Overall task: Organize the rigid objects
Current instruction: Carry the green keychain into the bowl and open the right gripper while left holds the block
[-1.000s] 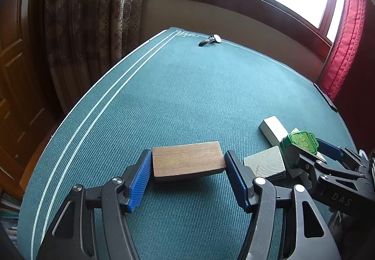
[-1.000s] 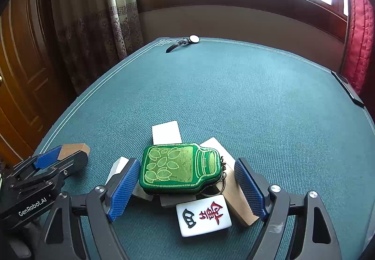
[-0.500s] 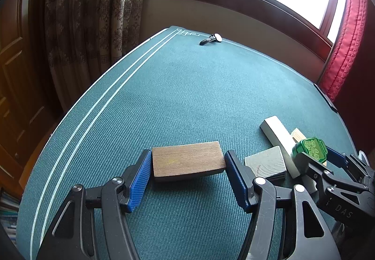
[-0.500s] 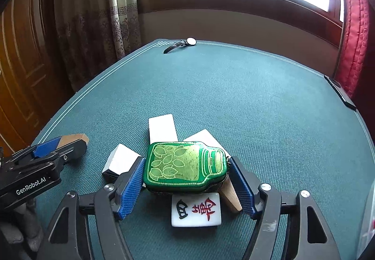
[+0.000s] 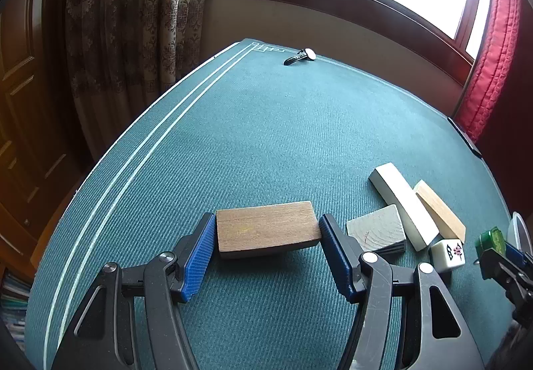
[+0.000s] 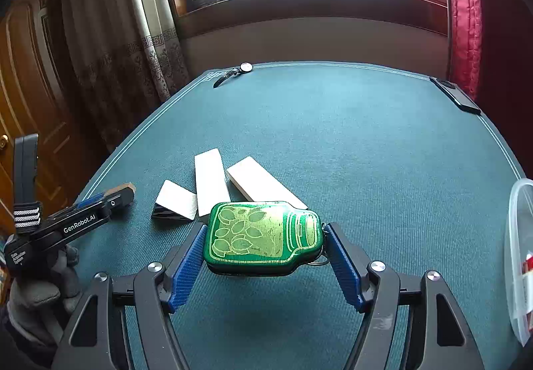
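Green felt table [image 5: 266,143] stretching toward a window, wristwatch [image 5: 301,56] lying at the far edge. Left gripper [image 5: 266,238] clamping a brown wooden block [image 5: 266,230], long axis crosswise between the blue pads, hovering level above the felt. Right gripper [image 6: 265,246] squeezing a green jar-shaped case [image 6: 265,236], neck pointing right, held flat. Sitting ahead-left of it: pale blocks [image 6: 211,183]. Mahjong tile [image 5: 448,253] resting right of the left gripper.
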The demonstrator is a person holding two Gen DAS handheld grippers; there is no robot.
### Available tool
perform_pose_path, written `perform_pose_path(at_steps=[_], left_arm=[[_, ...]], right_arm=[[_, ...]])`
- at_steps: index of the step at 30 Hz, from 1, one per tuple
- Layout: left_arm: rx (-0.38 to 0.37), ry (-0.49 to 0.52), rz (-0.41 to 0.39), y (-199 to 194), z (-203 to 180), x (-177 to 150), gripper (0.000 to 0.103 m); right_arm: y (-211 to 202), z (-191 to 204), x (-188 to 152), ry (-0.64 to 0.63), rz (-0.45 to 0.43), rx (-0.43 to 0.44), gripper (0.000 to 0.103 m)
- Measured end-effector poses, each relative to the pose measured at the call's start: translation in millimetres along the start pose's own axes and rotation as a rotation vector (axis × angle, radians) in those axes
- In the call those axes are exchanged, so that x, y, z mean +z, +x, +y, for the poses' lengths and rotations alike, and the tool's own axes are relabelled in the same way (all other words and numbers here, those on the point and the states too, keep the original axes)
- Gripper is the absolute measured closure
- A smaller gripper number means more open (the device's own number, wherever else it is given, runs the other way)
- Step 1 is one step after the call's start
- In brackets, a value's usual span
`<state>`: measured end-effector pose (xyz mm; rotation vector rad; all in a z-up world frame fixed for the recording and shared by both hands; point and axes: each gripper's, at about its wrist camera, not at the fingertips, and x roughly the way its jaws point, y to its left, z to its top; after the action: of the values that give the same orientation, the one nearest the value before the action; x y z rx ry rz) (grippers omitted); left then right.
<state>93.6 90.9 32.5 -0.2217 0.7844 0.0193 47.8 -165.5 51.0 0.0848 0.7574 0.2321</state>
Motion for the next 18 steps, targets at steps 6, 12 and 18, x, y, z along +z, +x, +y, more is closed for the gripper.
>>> perform_pose_path(at_steps=[6,12,18], left_arm=[[0.006,0.009,-0.001,-5.2,-4.1,-5.4,0.039],[0.014,0.013,0.006,-10.3,-7.3,-9.9,0.039],[0.017,0.029,0.013,-16.8,-14.3,-15.8,0.039]], right_arm=[[-20.3,-21.5,-1.4,0.053,-0.030,-0.015,0.029],[-32.8,-43.7,-8.7,0.088,-0.042,-0.050,0.029],[-44.4,-70.0,-15.8,0.138,-0.053,-0.094,0.029]])
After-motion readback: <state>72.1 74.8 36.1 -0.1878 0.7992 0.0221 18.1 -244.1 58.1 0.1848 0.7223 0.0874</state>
